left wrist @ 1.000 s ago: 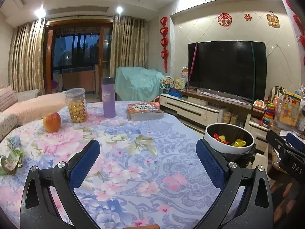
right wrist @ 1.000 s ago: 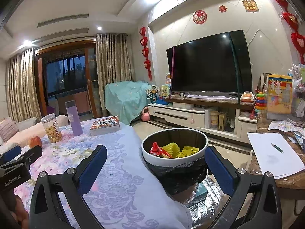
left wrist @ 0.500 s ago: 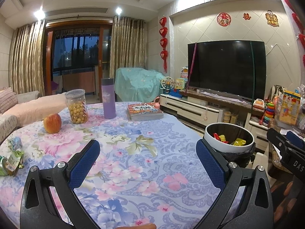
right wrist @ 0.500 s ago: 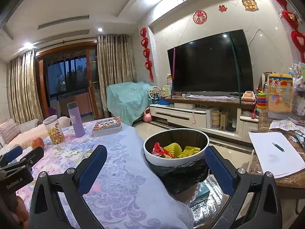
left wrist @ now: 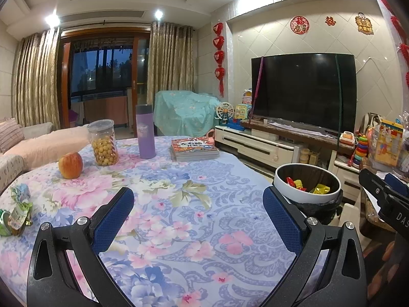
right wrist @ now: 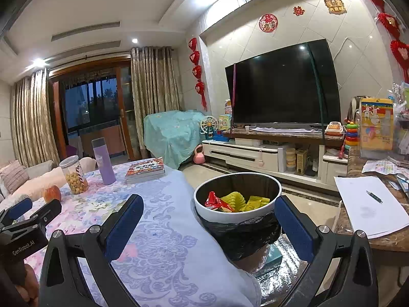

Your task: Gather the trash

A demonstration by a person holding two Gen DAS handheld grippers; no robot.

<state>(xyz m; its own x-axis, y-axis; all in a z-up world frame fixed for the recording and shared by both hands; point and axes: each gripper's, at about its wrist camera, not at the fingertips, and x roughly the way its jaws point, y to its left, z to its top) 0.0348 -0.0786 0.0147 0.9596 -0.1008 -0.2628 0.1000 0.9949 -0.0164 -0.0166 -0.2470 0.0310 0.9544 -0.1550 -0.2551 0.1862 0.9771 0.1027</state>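
your left gripper [left wrist: 198,216] and right gripper [right wrist: 208,221]: jaws apart, empty. bin [right wrist: 237,213] beside table's right edge already holds wrappers [right wrist: 234,202]. crumpled wrappers [left wrist: 14,213] remain at table's [left wrist: 179,204] left edge; collect those next.

Matt floral cloth table cover [left wrist: 179,204]; glossy white bin [right wrist: 237,216], crinkled black plastic liner [right wrist: 242,238].

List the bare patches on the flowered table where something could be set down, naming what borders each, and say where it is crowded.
The widest bare patch of the table lies between the left gripper and the far row. Another runs from the books toward the bin. It is crowded along the far edge: apple, snack jar, purple bottle, books. Wrappers take the left edge.
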